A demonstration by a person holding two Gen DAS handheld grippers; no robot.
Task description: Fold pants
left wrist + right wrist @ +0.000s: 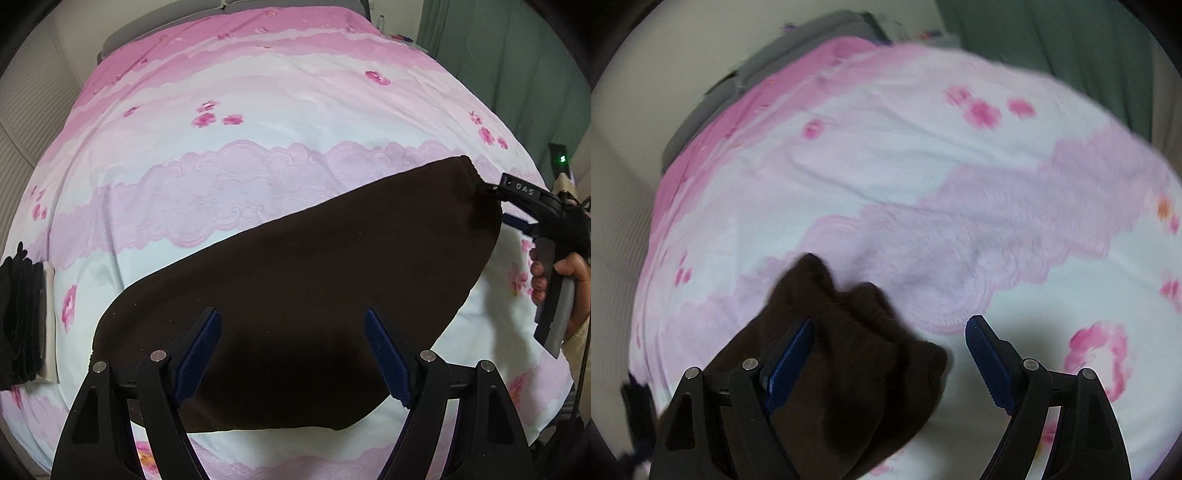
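Observation:
Dark brown pants (314,280) lie folded flat on the pink and white floral bedspread (258,110). My left gripper (291,332) is open above the near part of the pants, holding nothing. In the left wrist view my right gripper (495,190) is at the pants' far right corner. In the right wrist view my right gripper (890,339) is open, with the bunched end of the pants (849,343) between its fingers, against the left finger (792,354). The view is blurred.
A stack of black and white folded clothes (26,317) sits at the bed's left edge. A grey headboard (236,11) is at the far end. A green curtain (480,55) hangs to the right.

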